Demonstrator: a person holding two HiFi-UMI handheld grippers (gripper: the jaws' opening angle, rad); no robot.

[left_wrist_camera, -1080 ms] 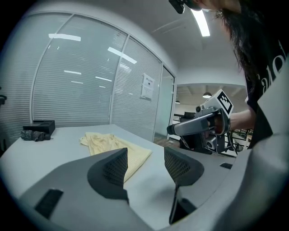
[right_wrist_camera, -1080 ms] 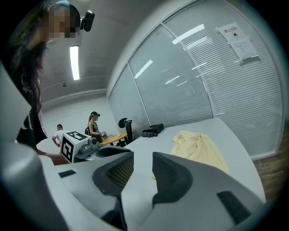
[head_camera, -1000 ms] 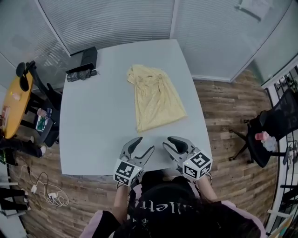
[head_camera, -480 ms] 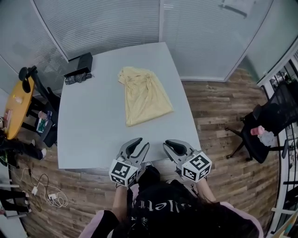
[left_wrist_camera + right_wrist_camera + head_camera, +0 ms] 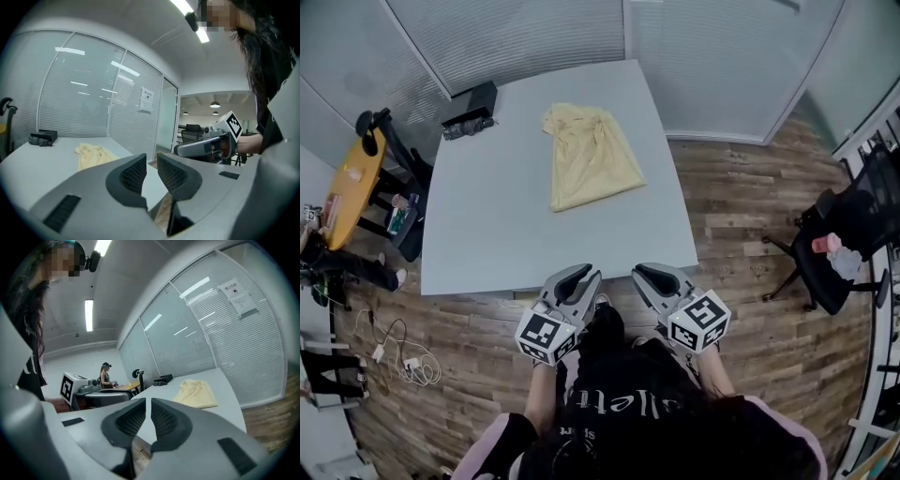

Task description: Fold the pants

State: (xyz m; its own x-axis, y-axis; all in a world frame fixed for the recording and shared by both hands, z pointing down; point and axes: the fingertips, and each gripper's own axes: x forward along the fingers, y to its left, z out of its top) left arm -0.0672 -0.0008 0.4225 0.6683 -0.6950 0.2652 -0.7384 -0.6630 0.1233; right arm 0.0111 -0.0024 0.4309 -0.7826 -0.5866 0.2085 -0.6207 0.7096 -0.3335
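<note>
The yellow pants (image 5: pixel 586 155) lie folded into a narrow bundle on the far half of the grey table (image 5: pixel 487 225); they also show as the pants (image 5: pixel 91 153) and the pants (image 5: pixel 197 392) in the gripper views. Both grippers hang off the table's near edge, close to the person's body and well short of the cloth. My left gripper (image 5: pixel 584 273) (image 5: pixel 151 161) has its jaws closing, a small gap left and nothing between them. On my right gripper (image 5: pixel 643 273) (image 5: pixel 147 408) the jaws are closing too, down to a thin slit, with nothing held.
A black box with a dark bundle (image 5: pixel 471 108) sits at the table's far left corner. Left of the table stand a yellow round table (image 5: pixel 349 187) and a black chair. Cables (image 5: pixel 394 361) lie on the wood floor. An office chair (image 5: pixel 853 244) stands at the right. Glass walls with blinds run behind.
Both grippers have drawn back from over the table's near edge toward the body, and their jaws have narrowed. The pants have not moved on the table.
</note>
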